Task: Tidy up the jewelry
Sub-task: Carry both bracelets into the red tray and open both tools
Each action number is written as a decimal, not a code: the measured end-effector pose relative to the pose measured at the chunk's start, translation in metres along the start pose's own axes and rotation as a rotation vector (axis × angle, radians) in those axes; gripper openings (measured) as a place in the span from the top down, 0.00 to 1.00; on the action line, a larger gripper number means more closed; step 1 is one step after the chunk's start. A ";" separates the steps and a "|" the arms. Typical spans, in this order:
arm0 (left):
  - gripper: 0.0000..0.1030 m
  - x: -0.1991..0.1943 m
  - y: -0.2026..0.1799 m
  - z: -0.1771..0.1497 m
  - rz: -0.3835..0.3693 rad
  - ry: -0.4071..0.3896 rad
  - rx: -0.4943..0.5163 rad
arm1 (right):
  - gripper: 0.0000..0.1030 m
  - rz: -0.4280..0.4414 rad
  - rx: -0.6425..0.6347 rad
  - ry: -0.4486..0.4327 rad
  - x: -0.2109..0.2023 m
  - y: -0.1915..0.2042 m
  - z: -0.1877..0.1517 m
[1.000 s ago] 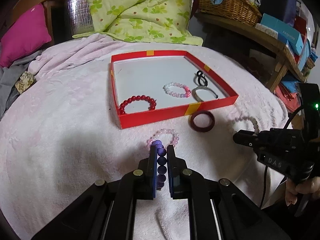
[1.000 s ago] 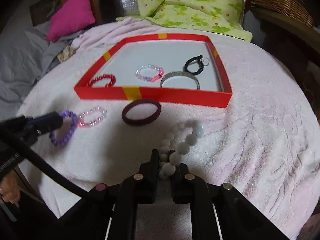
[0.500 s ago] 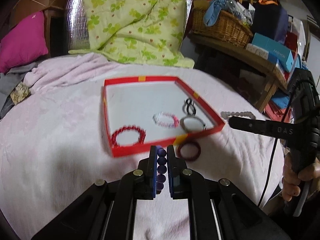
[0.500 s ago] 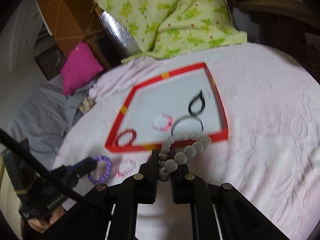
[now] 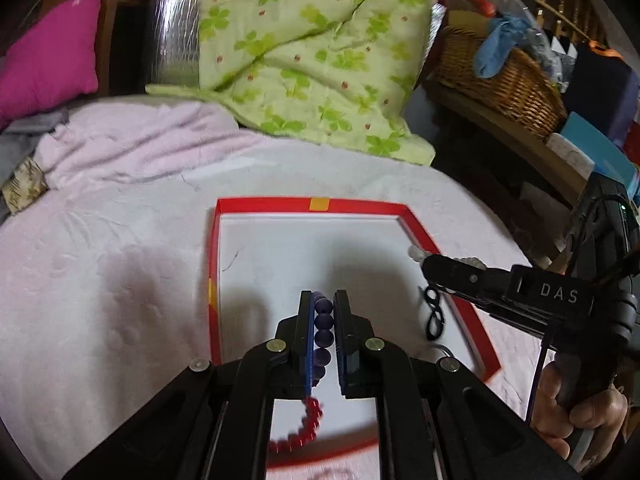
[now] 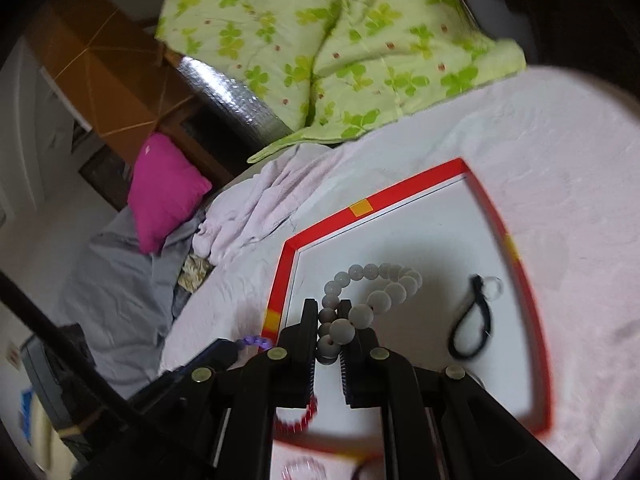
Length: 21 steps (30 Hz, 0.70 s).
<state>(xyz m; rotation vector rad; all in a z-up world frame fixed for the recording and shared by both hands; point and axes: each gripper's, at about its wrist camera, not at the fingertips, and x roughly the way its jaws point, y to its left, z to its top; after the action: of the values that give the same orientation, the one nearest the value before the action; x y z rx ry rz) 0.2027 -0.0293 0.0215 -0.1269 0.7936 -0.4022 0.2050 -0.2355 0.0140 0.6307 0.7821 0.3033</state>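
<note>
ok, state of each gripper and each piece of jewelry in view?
left gripper: shut on purple bracelet, above red tray
right gripper: shut on white bracelet, above tray
red bracelet: lying in tray
black loop: lying in tray

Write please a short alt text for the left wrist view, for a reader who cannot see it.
The left gripper, shut on a purple bead bracelet, hangs over a red-rimmed tray on a pink blanket. The right gripper reaches in from the right, beside a black loop.
</note>
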 end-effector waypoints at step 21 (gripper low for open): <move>0.91 0.058 0.014 -0.004 0.004 0.127 -0.020 | 0.86 -0.057 0.211 0.093 0.077 -0.039 0.007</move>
<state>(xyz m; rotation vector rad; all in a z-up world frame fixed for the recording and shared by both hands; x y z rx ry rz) 0.2401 -0.0396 -0.0237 -0.1192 0.9236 -0.4011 0.2629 -0.2325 -0.0500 0.7955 0.9277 0.2004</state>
